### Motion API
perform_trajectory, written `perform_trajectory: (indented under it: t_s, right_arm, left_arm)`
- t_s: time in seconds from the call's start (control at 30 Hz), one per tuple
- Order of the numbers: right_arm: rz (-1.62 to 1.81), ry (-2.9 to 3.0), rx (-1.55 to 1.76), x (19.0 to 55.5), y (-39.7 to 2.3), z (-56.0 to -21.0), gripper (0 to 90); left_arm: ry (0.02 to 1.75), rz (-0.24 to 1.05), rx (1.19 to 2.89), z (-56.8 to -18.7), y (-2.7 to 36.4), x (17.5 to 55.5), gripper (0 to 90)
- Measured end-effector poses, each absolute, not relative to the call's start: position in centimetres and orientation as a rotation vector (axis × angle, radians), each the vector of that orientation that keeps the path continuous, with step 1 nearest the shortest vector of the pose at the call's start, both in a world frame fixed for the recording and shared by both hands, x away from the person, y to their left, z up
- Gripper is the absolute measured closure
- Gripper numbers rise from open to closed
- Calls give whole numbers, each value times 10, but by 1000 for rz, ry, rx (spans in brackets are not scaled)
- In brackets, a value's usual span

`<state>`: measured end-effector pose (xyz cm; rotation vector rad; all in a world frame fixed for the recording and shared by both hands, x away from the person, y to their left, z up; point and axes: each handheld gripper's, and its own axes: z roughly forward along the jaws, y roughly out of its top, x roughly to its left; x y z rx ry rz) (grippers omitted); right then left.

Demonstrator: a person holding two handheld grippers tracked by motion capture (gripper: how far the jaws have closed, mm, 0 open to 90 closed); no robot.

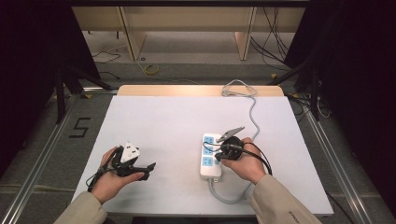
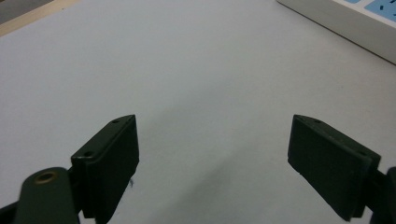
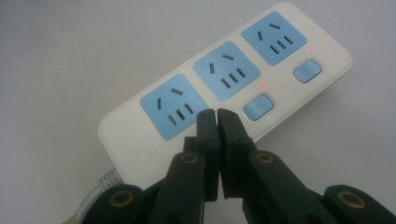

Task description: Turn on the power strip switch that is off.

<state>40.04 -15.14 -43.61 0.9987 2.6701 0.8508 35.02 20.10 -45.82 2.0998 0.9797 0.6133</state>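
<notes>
two forearms at the near edge, one gripper in each hand. right gripper [image 3: 217, 116] over the near end of a white power strip [image 3: 140, 140], fingers [image 3: 208, 135] pressed shut, empty, tips poised by the nearest blue socket [image 3: 173, 106]. left gripper [image 2: 212, 154] low over the bare white worktop [image 2: 187, 70], fingers [image 2: 109, 161] spread wide, empty, power strip well off to the side.
</notes>
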Motion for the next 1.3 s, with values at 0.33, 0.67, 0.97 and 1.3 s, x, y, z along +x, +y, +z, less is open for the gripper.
perform_trajectory:
  t_s: [0.33,0.67,0.97,1.3]
  right_arm:
    - [904,2623,1002,397,-160,-431,836]
    - [967,2547,1028,395,-171,-427,791]
    - [1052,2507,1006,391,-185,-425,694]
    - [1117,2480,999,386,-197,-425,608]
  left_arm:
    - [983,611,2100,-459,201,350,163]
    - [981,607,2109,-459,202,350,163]
    - [982,605,2110,-459,201,349,162]
    - [986,583,2100,-459,200,349,162]
